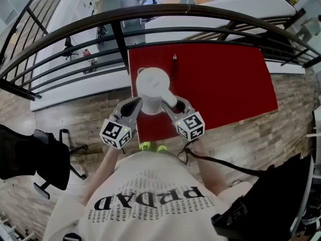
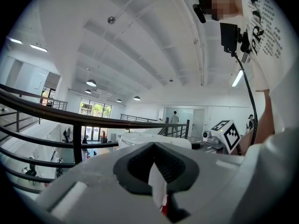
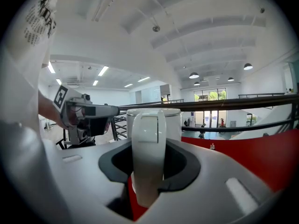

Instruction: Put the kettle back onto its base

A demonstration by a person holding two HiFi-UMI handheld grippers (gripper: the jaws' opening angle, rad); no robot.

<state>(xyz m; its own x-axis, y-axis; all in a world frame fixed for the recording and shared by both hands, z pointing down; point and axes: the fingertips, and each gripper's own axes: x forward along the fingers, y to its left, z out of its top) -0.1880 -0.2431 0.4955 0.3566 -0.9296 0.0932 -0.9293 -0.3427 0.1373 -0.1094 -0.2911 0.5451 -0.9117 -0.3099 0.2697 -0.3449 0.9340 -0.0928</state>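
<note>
A white kettle (image 1: pixel 152 86) is over the near left corner of the red table (image 1: pixel 225 84), its handle (image 1: pixel 169 99) pointing at me. My right gripper (image 1: pixel 175 106) is shut on that handle (image 3: pixel 148 143), which fills the gap between the jaws in the right gripper view. My left gripper (image 1: pixel 135 104) is level just left of the kettle body (image 2: pixel 140 140), jaws together with nothing in them; I cannot tell if it touches. A thin pale rim (image 1: pixel 142 71) peeks out behind the kettle. Whether it is the base is unclear.
A dark metal railing (image 1: pixel 120 39) runs along the table's far and left sides, with a drop to a lower floor beyond. A small dark object (image 1: pixel 174 57) stands at the table's far edge. A black chair (image 1: pixel 30 159) is at my left.
</note>
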